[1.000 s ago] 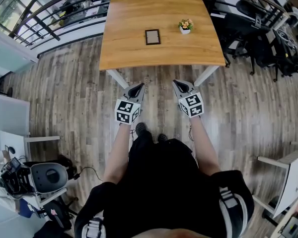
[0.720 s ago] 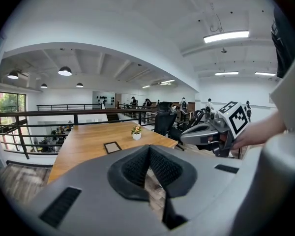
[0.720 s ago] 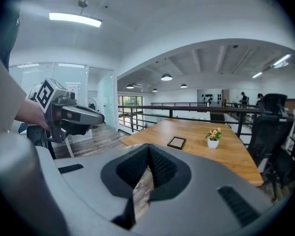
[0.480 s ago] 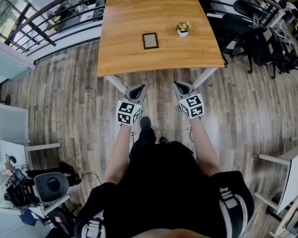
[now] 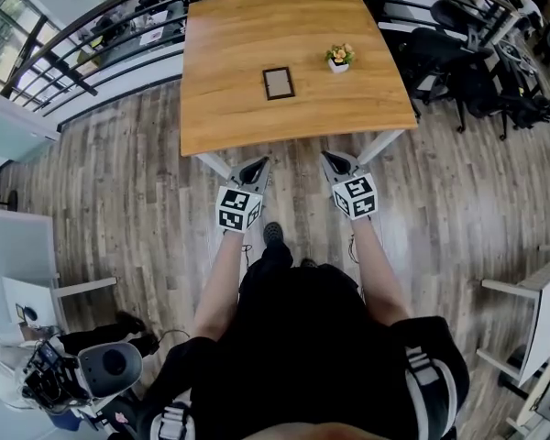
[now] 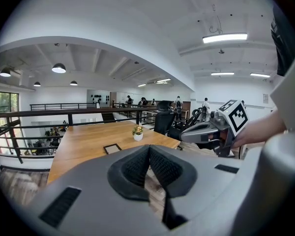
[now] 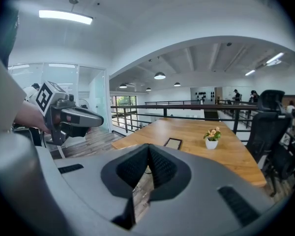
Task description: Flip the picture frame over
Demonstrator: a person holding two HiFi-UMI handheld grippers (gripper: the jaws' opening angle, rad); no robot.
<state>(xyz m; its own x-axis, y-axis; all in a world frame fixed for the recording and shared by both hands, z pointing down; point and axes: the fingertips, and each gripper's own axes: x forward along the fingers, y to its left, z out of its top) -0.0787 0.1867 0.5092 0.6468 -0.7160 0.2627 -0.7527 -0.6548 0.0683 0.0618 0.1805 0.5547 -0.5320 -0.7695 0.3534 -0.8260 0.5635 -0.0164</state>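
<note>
Arms stretched forward, the left gripper [image 5: 253, 168] and right gripper [image 5: 333, 161], jaws closed on nothing, hang before the light wooden desk [image 5: 247, 122]'s near edge. The dark rectangular picture frame [image 5: 278, 82] lies at 12 o'clock, with open wood around it.

The picture frame [image 5: 278, 82] near the middle of the desk [image 5: 229, 108] is too small in every view to tell which face is up or what it holds. In the left gripper view the body of the left tongs [image 6: 149, 150] hides most of the desk's near edge. In the right gripper view the right tongs [image 7: 148, 149] cover the middle of that same edge.
</note>
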